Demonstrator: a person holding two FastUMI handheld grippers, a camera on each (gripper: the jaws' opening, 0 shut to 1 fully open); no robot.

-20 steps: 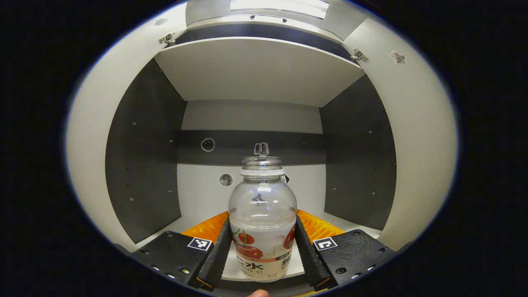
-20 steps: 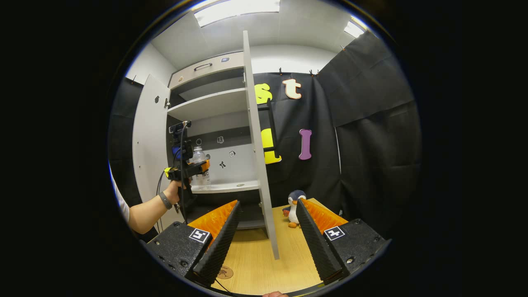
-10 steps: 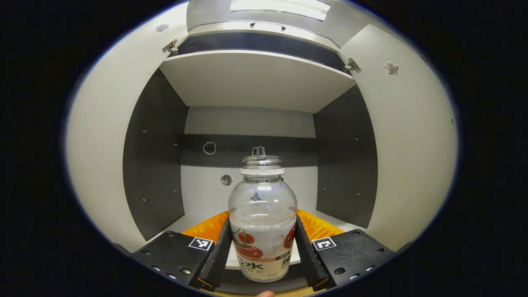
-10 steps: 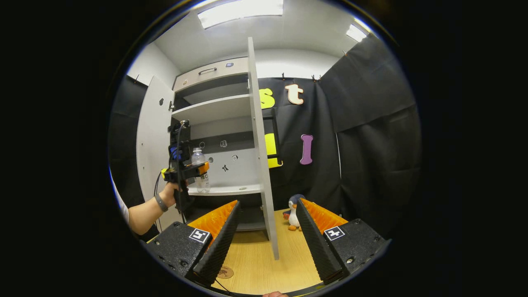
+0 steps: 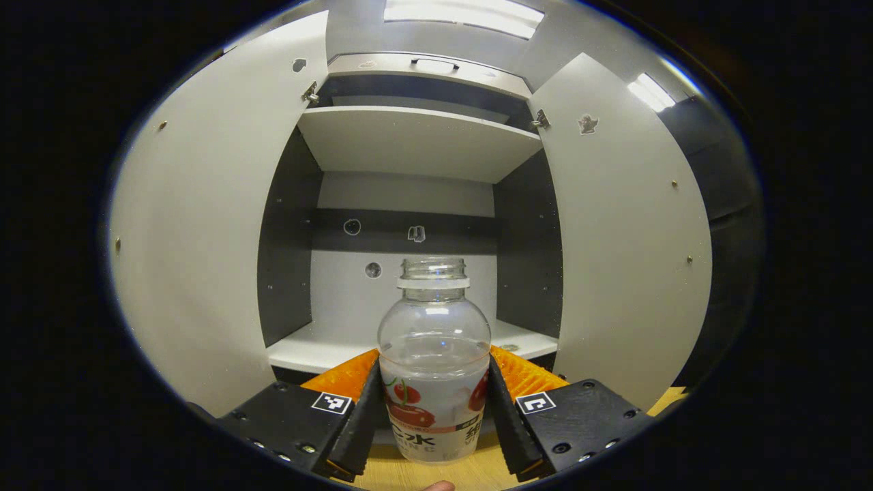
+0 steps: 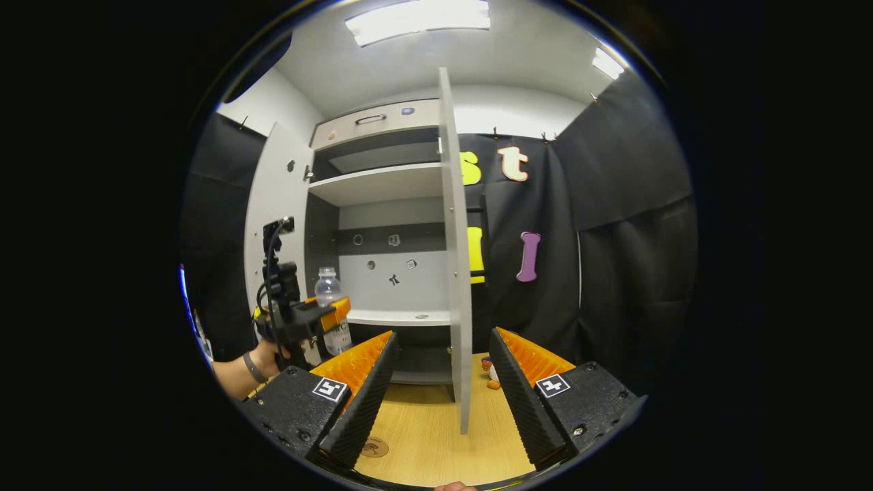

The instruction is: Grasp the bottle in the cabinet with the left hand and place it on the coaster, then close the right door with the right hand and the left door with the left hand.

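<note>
Left hand-held gripper [image 5: 434,409] clamped on clear bottle [image 5: 434,361], before open cabinet [image 6: 382,184]; right hand-held gripper [image 6: 440,389] spread, above wooden bench [image 6: 423,436] near coaster [image 6: 373,448].

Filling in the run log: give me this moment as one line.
left hand-held gripper: shut on bottle, outside cabinet | right hand-held gripper: open | doors: open | coaster: bare
</note>
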